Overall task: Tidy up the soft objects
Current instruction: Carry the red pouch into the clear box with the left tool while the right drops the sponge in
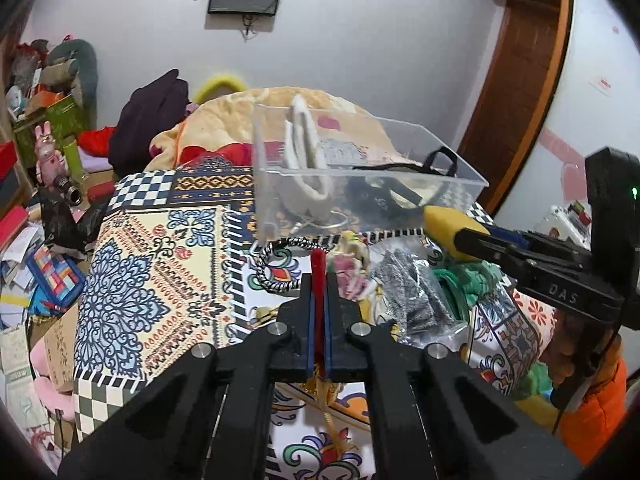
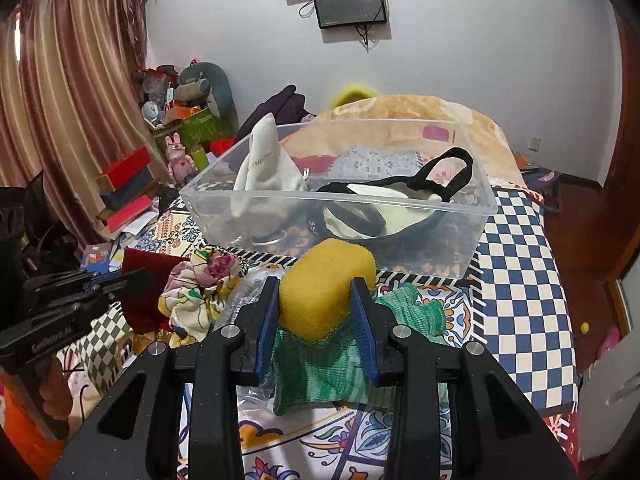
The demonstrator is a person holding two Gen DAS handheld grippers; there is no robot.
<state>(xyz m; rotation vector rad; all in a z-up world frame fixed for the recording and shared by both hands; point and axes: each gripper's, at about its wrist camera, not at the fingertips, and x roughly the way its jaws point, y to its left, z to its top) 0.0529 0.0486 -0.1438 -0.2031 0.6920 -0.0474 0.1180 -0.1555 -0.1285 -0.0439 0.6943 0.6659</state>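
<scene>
Patterned bedding (image 2: 520, 248) is covering the bed, carrying a clear plastic bin (image 2: 472, 216) that is holding a white pouch (image 2: 264, 168) and a black-strapped bag (image 2: 400, 200). I am pinching a yellow sponge (image 2: 324, 292) in my right tongs (image 2: 318, 312), just before the bin and above a green cloth (image 2: 320, 376). I am clamping a red velvet pouch (image 1: 319, 276) flat in my left tongs (image 1: 319, 292), near a floral scrunchie (image 2: 204, 280).

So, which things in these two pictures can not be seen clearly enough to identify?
- Left wrist view: the red item in the left gripper; its pads cover most of it. In the right wrist view, it looks like a dark red cloth.
- Both views: the black and cream item in the clear bin; its shape is folded and blurred by the wall.
- Right wrist view: the green mesh under the yellow sponge; the right gripper hides part of it.
</scene>
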